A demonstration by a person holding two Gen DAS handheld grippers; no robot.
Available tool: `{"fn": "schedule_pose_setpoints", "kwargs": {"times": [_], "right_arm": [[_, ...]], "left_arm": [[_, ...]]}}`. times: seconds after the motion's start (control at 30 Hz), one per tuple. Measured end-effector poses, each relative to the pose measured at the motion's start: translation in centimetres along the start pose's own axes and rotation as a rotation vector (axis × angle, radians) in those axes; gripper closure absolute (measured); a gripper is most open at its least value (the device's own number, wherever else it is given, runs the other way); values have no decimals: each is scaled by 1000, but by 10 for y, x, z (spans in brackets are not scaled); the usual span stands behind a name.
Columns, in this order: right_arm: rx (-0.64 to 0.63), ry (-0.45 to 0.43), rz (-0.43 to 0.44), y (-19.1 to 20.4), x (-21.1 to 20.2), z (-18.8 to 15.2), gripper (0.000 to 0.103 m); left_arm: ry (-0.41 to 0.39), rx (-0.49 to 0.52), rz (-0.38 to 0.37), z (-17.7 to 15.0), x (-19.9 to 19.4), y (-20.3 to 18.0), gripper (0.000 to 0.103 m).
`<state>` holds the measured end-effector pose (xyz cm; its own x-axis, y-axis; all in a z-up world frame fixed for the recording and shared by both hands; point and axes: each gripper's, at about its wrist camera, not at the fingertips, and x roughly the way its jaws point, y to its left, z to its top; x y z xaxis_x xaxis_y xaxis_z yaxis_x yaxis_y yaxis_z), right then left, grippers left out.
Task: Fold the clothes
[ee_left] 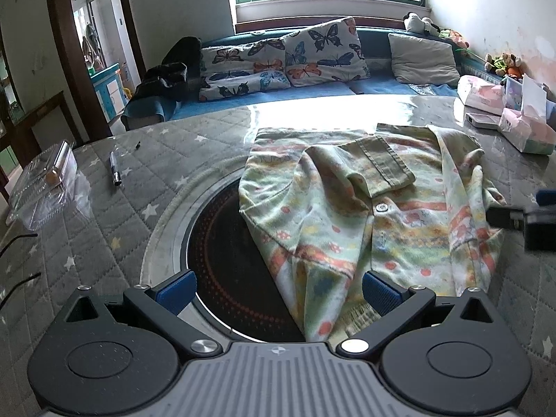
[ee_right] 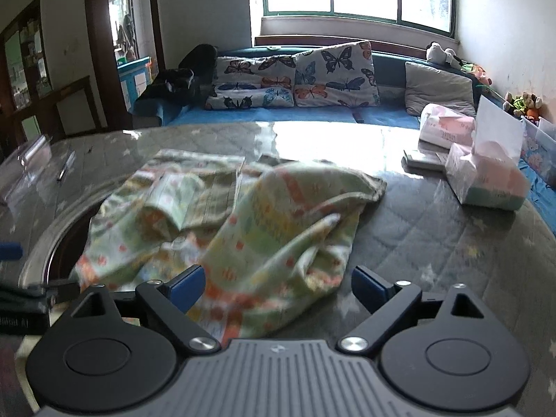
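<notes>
Left hand-held gripper [ee_left: 276, 290] is spread wide with nothing between its blue pads [ee_left: 177, 286], hovering low over the near edge of the shirt [ee_left: 368, 208], whose hem runs down into the gap without either pad pinching it. Right hand-held gripper [ee_right: 278, 288] is the same deal: fingers apart, nothing clamped, with the near part of the shirt [ee_right: 243, 222] lying in the space between them; that view is a bit blurry, so the cloth's fine detail is hard to make out. The shirt itself is a pale green thing with orange and yellow print bands, a khaki collar and a white button [ee_left: 381, 207], lying rumpled and partly doubled over itself on the surface [ee_left: 139, 180], which has a grey quilted star-pattern cover under a glossy sheet. Its left side hangs over a dark round inset [ee_left: 226, 264] in the middle of the surface. Off to the left there's a pen [ee_left: 114, 169] and a clear plastic clamshell box [ee_left: 48, 187]. On the right side sits a tissue pack [ee_right: 486, 180] with a sheet sticking up, a flat white box [ee_right: 422, 163] just beside it and a pink bag [ee_right: 446, 128] behind. Beyond the surface is a blue sofa [ee_right: 312, 118] with butterfly cushions [ee_right: 333, 73] under the window.
</notes>
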<state>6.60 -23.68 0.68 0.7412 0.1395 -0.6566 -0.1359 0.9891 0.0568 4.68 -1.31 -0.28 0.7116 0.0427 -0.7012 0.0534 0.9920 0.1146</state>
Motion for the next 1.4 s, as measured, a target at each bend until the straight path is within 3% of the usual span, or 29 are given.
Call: {"fn": "schedule_pose_setpoints", "kwargs": {"times": [0.23,0.43,0.63,0.7,0.8,0.87,1.0,1.07,1.17,1.27,1.4], "right_arm": [[44,0,21,-9,32,42,27],[46,53,17,-6,81,65,41],[69,113,4,-18,103,57,73],[78,117,4,-25,101,52,88],[88,110,15,-31,94,47,98],[88,96,14,-35,87,44,99],[100,73,11,-41,79,41,101],[111,67,7,-45,75,40,101],[116,46,-10,-50,66,36,101],[127,22,-16,-56,53,33,101],[150,-14,-33,-66,31,25,101]], "left_arm": [[10,18,-2,6,9,-1,0],[6,25,-5,17,20,-2,0],[-50,48,-46,39,26,-8,1],[-67,52,-76,48,32,-13,7],[-62,52,-123,58,45,-21,18],[-55,59,-150,64,55,-27,29],[-47,70,-177,73,74,-36,38],[-37,70,-186,76,83,-39,62],[-6,37,-195,78,96,-37,88],[-15,11,-198,76,95,-31,97],[-45,-37,-190,74,81,-13,99]]}}
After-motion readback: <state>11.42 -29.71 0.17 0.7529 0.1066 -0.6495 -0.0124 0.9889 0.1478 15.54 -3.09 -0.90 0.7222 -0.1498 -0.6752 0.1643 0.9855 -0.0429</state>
